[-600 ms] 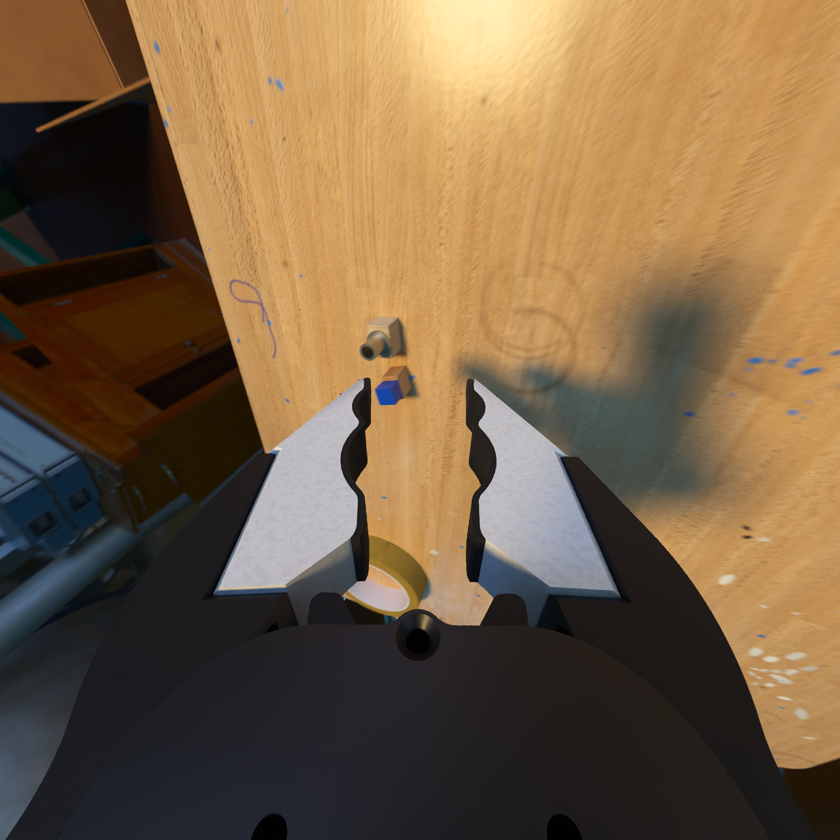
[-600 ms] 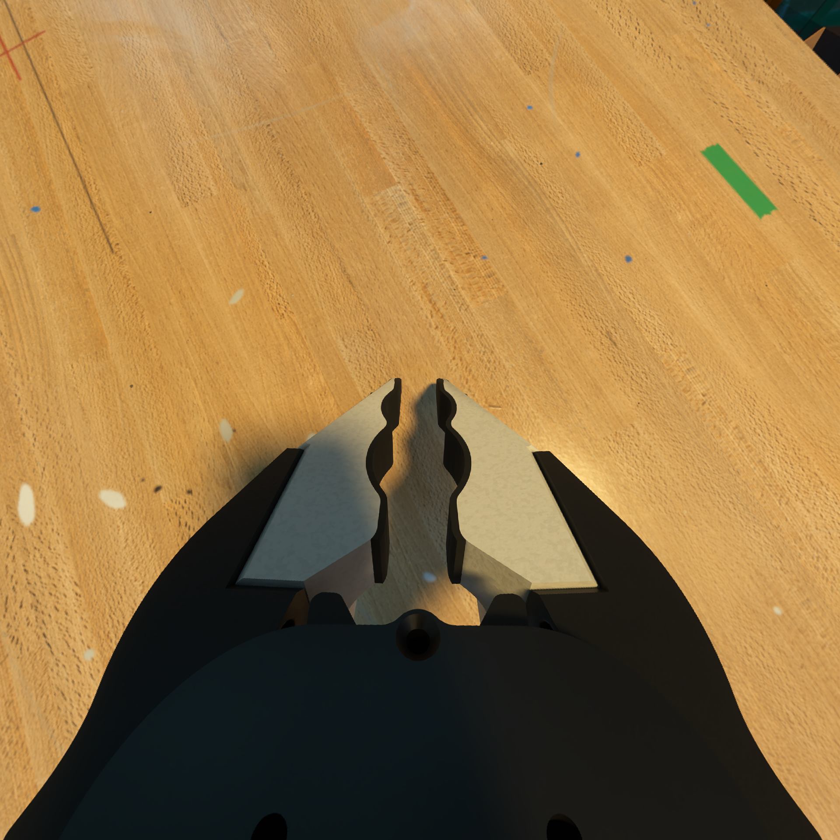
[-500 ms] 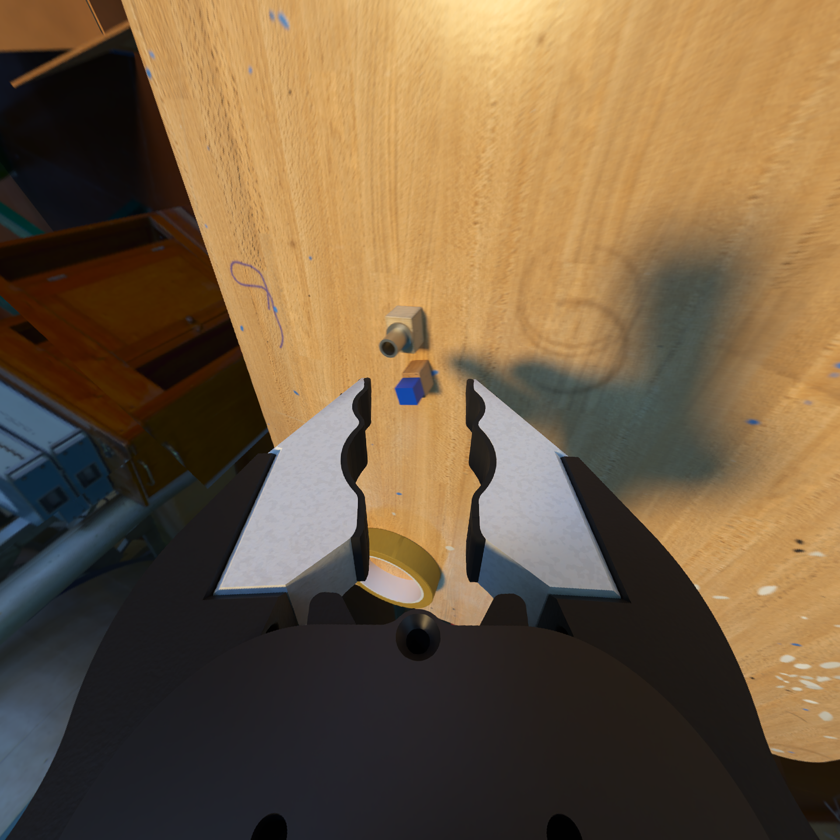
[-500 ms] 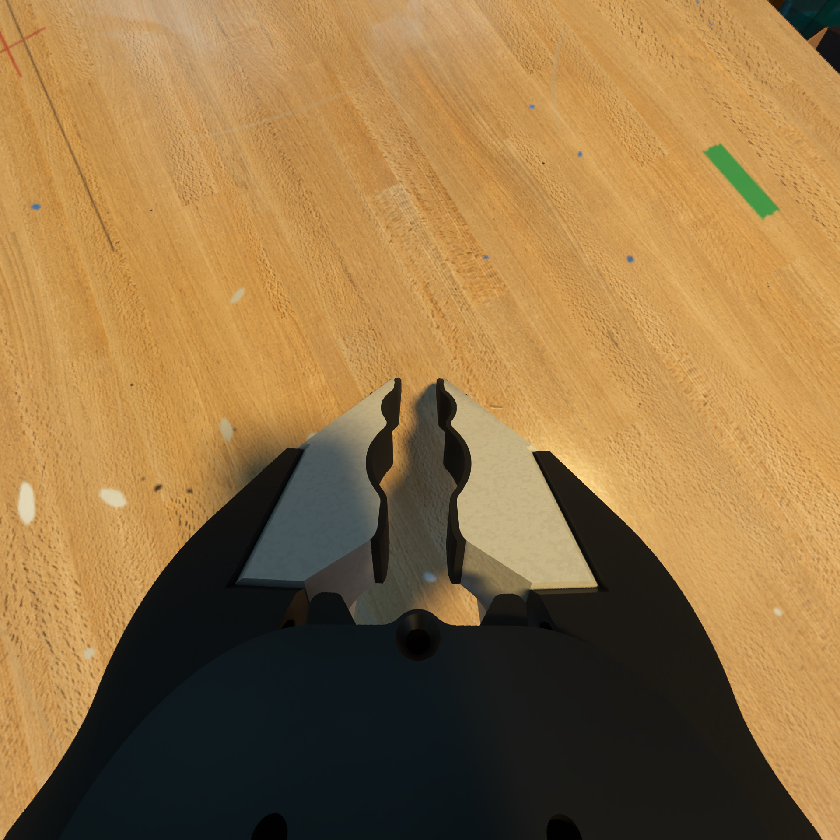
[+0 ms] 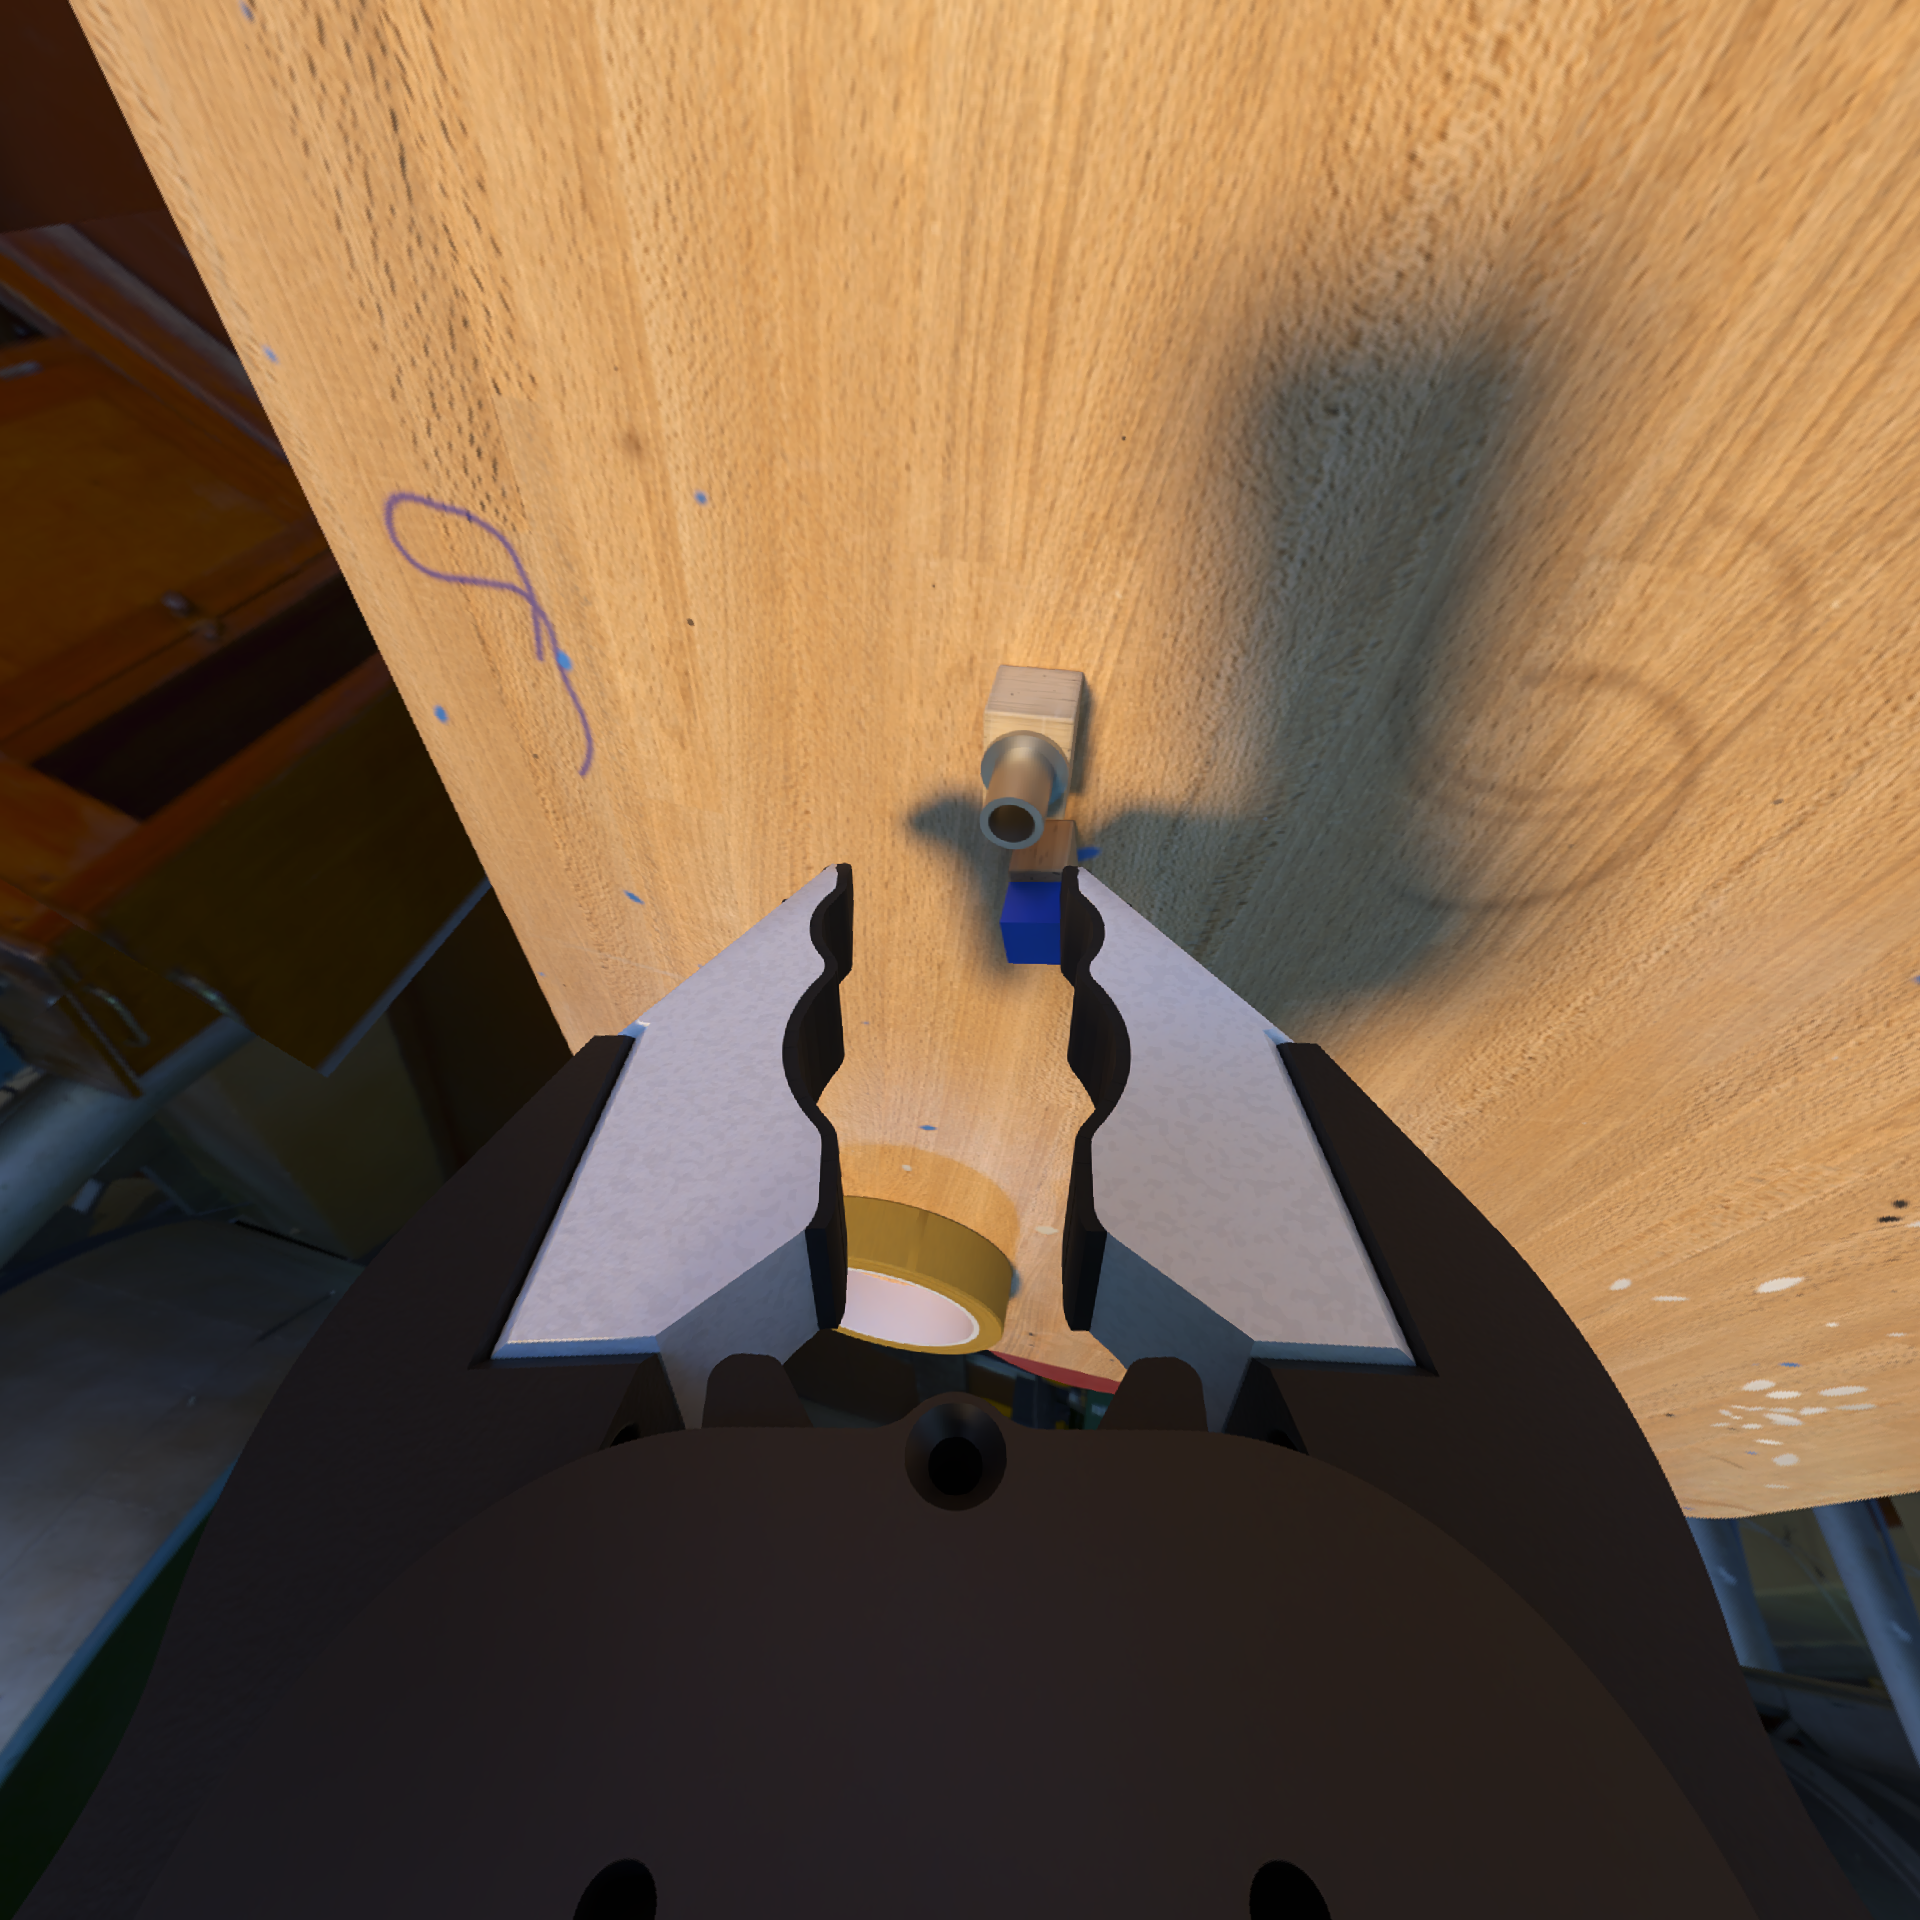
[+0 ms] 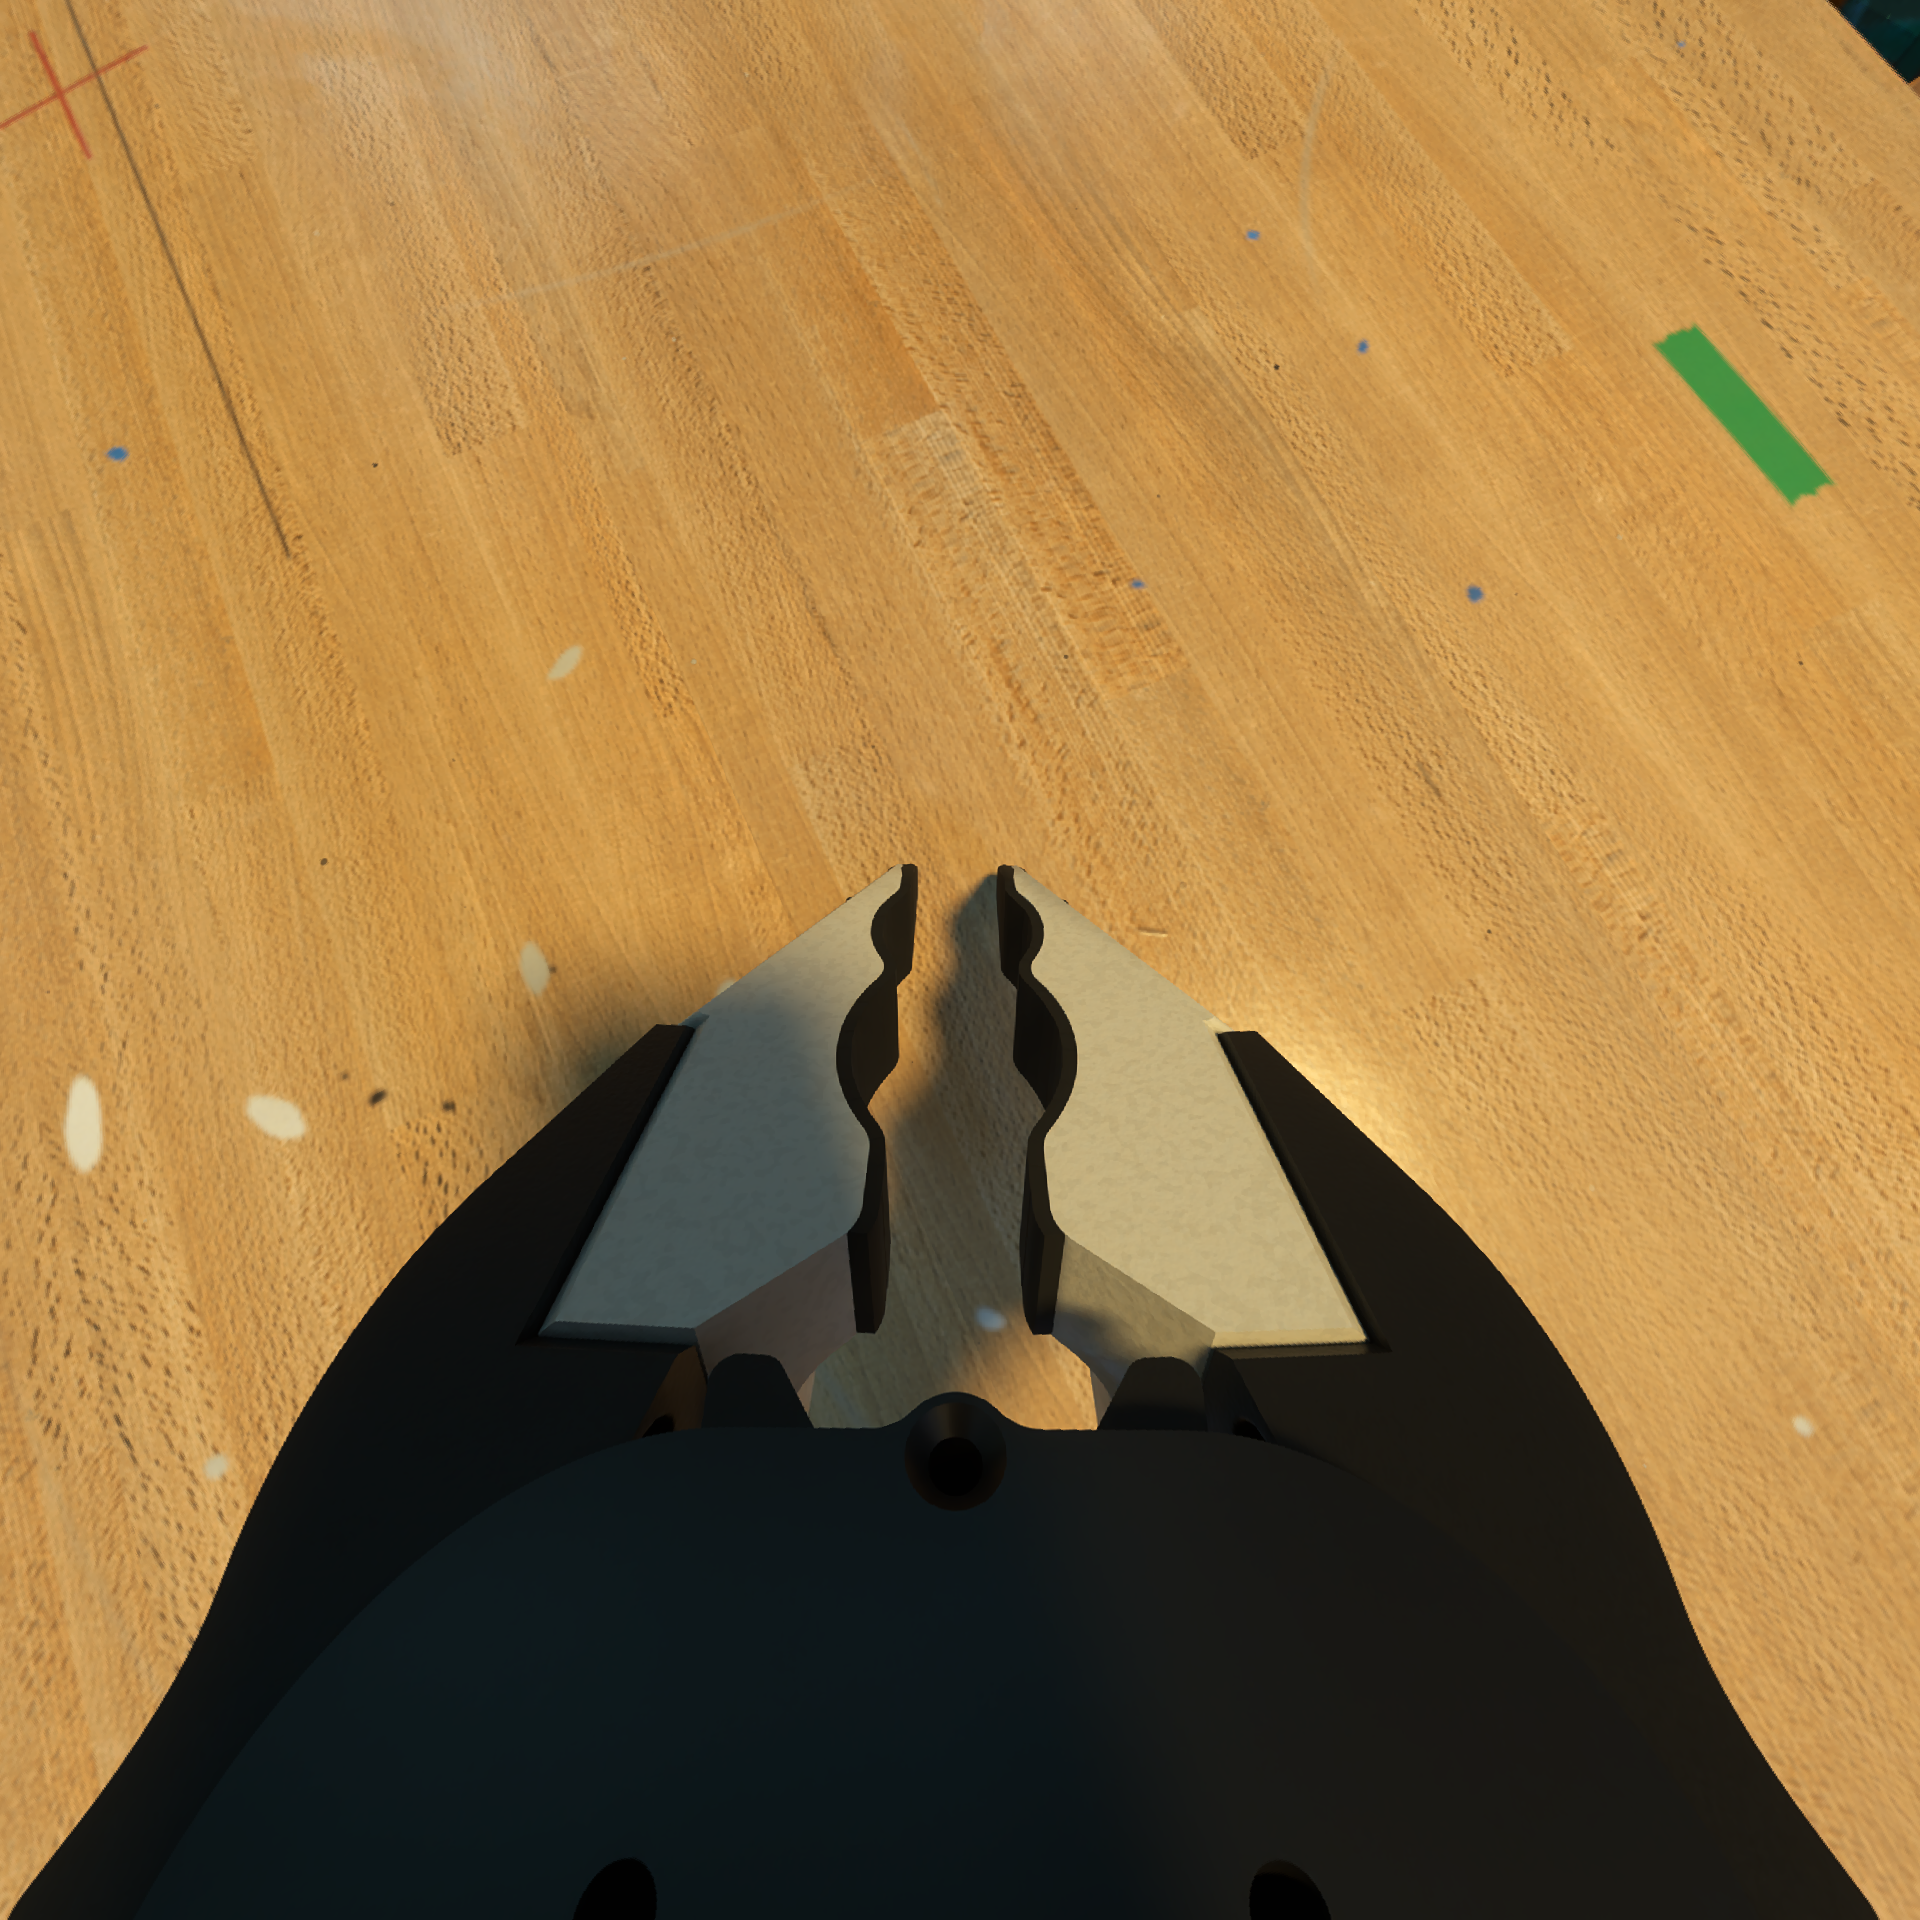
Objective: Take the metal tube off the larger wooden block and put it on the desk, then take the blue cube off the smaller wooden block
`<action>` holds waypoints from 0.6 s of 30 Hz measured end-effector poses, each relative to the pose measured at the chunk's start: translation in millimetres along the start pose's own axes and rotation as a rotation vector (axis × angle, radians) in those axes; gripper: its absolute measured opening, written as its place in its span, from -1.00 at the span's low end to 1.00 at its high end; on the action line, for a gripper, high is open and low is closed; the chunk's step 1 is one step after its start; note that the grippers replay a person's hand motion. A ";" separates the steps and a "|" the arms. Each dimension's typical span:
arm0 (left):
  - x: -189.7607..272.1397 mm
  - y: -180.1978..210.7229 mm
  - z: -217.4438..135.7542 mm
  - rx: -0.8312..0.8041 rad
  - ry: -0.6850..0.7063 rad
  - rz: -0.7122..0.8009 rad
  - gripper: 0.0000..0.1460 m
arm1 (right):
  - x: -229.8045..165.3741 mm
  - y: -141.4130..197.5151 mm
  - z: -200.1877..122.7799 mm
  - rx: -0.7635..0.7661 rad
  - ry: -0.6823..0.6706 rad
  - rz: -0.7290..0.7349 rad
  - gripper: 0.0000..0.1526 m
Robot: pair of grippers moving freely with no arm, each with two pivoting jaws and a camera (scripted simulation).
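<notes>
Metal tube [image 5: 1020,792] is standing on the larger wooden block [image 5: 1035,702], with its open end facing the left wrist camera, and this block is sitting on the wooden surface [image 5: 831,312] ahead of the left hand-held gripper [image 5: 956,914]. Going from left to right in the left wrist view, a purple scribble [image 5: 488,613] is lying on the surface near its left edge, then the tube and its block are coming, and just below them the smaller wooden block [image 5: 1049,850] is carrying the blue cube [image 5: 1031,923]. The cube is showing just beside the tip of the right-hand finger [image 5: 1081,935], which is partly covering it in the view; whether it is touching, I cannot tell. The left hand-held gripper is holding nothing and its jaws are standing wide apart. Between the bases of its fingers a roll of yellow tape [image 5: 920,1283] is lying on the surface. A large dark shadow [image 5: 1403,540] is falling on the wood to the right. In the right wrist view, the right hand-held gripper [image 6: 956,904] is hanging close over the bare surface [image 6: 935,416] with only a narrow gap between its jaws, gripping nothing. A green strip of tape [image 6: 1742,412] is sticking to the surface far to the right.
</notes>
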State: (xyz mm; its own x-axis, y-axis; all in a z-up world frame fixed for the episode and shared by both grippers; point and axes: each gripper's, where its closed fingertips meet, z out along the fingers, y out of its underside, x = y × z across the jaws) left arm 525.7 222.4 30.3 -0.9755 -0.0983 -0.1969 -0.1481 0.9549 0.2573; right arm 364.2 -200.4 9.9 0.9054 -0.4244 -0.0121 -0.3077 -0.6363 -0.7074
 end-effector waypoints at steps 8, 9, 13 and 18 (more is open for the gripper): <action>-7.2 -7.3 -2.0 0.009 -0.005 0.022 -0.20 | -0.4 0.3 -0.2 0.001 -0.006 0.002 -0.80; -7.7 -8.6 -3.1 0.014 -0.006 0.021 -0.20 | -0.4 0.4 -0.3 0.001 -0.006 0.002 -0.80; -10.0 -11.1 -10.4 0.029 -0.005 0.022 -0.21 | -0.4 0.4 -0.3 0.002 -0.009 0.004 -0.80; -21.8 -10.5 -18.9 0.040 -0.035 0.011 -0.21 | -0.6 0.5 -0.3 0.002 -0.011 0.003 -0.80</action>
State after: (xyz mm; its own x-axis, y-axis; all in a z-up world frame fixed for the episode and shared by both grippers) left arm 545.5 209.2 49.8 -0.9706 -0.0784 -0.2274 -0.1301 0.9663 0.2221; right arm 363.5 -200.6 9.8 0.9076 -0.4193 -0.0222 -0.3102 -0.6339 -0.7085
